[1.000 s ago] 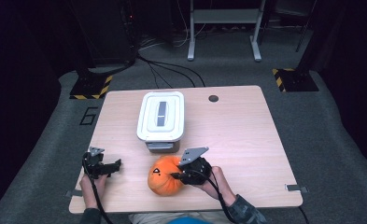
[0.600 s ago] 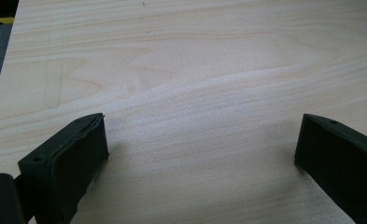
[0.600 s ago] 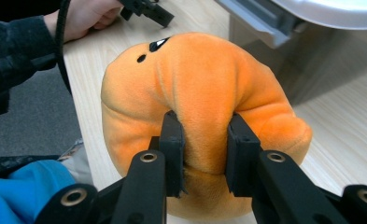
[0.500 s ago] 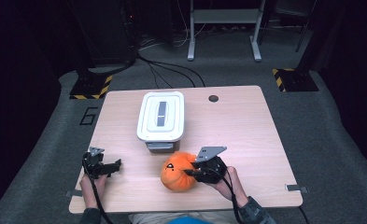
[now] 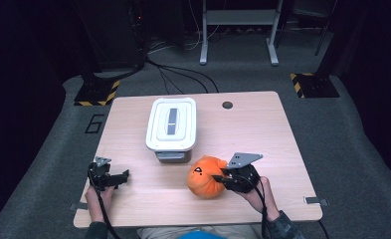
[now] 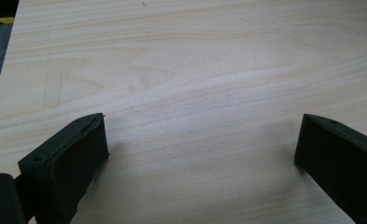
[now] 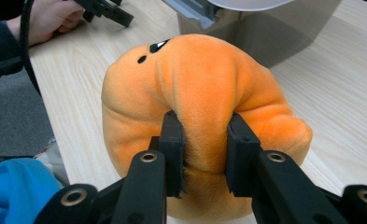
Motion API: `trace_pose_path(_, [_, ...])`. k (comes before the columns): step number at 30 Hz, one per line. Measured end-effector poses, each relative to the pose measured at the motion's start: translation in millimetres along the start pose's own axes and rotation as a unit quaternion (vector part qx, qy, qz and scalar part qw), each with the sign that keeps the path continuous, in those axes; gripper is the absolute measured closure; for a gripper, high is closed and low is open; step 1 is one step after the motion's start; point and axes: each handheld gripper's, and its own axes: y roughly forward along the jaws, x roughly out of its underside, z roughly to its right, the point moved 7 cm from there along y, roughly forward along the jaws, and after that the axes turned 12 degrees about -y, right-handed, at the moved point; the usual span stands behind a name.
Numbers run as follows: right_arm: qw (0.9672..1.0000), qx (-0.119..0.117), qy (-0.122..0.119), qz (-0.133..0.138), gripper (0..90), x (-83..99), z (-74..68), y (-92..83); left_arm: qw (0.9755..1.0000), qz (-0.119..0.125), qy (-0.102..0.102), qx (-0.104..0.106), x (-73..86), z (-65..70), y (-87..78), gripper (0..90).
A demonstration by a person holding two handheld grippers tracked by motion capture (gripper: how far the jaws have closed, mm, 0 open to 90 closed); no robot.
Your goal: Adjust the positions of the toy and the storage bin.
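Observation:
An orange plush pumpkin (image 5: 206, 177) with black face marks sits near the table's front edge, just in front of a white lidded box (image 5: 171, 128). My right gripper (image 5: 224, 179) is shut on a fold of the plush pumpkin (image 7: 204, 107), its two jaws pinching the soft fabric. My left gripper (image 5: 125, 175) rests at the front left of the table, held by a hand. In the left gripper view its jaws stand wide apart over bare wood, so my left gripper (image 6: 197, 154) is open with nothing between them.
The light wooden table (image 5: 262, 129) has a small round hole (image 5: 227, 105) near its back edge. Grey carpet, black cables and stand legs with yellow-black feet (image 5: 312, 85) surround it. A blue sleeve (image 7: 13, 191) shows at the lower left of the right gripper view.
The right gripper has carried the plush pumpkin rightward along the front of the table. The left gripper has stayed in place.

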Motion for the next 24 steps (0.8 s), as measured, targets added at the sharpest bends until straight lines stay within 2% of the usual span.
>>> trace_pose_path(17, [0.9992, 0.037, 0.013, -0.003, 71.9, 13.7, 17.2, -19.0, 1.0000, 0.000, 0.000, 0.000, 0.0, 0.0, 0.0, 2.3])
trace_pose_path(24, [0.9972, 0.071, 0.019, -0.012, 71.9, 23.9, 27.9, -27.9, 1.0000, 0.000, 0.000, 0.000, 0.0, 0.0, 0.0, 2.3])
